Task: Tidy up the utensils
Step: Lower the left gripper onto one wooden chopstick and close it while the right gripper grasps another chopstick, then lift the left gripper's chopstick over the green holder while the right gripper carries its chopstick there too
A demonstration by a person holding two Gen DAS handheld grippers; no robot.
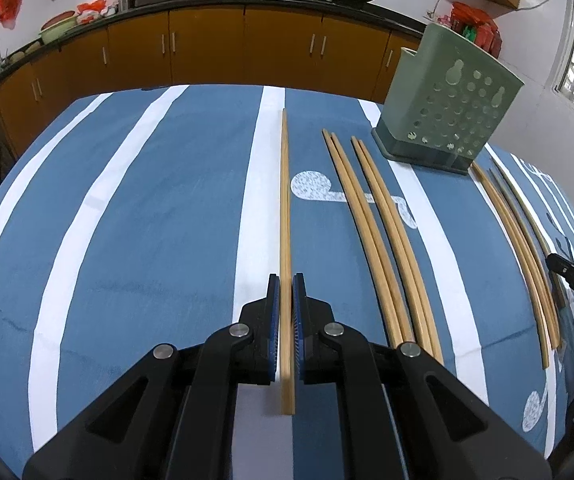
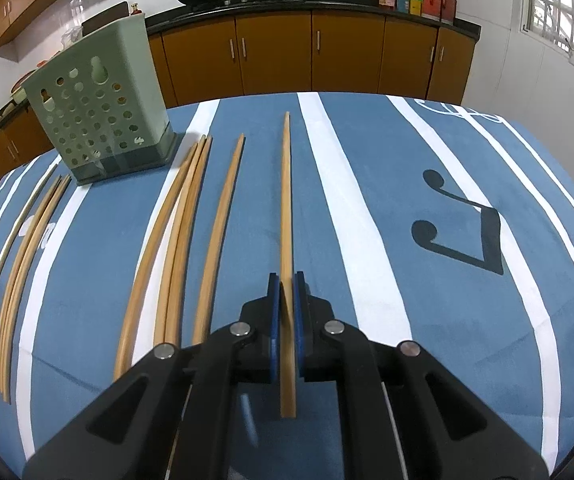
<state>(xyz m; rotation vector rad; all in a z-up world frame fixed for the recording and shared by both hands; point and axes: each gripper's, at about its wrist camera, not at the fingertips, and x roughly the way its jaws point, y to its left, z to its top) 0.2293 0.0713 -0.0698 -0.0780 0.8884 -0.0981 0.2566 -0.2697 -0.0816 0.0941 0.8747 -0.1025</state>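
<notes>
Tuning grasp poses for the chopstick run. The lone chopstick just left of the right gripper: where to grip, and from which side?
Grip the lone chopstick on its thicker near half, coming from above with one of the fingers on either side of the shaft. It lies flat on the tablecloth, pointing away toward the holder, with bare cloth on both sides. The right gripper would first have to drop the chopstick it holds.

Blue white-striped tablecloth (image 1: 167,220), tan chopsticks (image 1: 383,232)

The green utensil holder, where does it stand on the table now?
The green utensil holder stands upright at the far edge of the blue striped tablecloth, between two groups of loose chopsticks; it appears far right in the left wrist view.
</notes>
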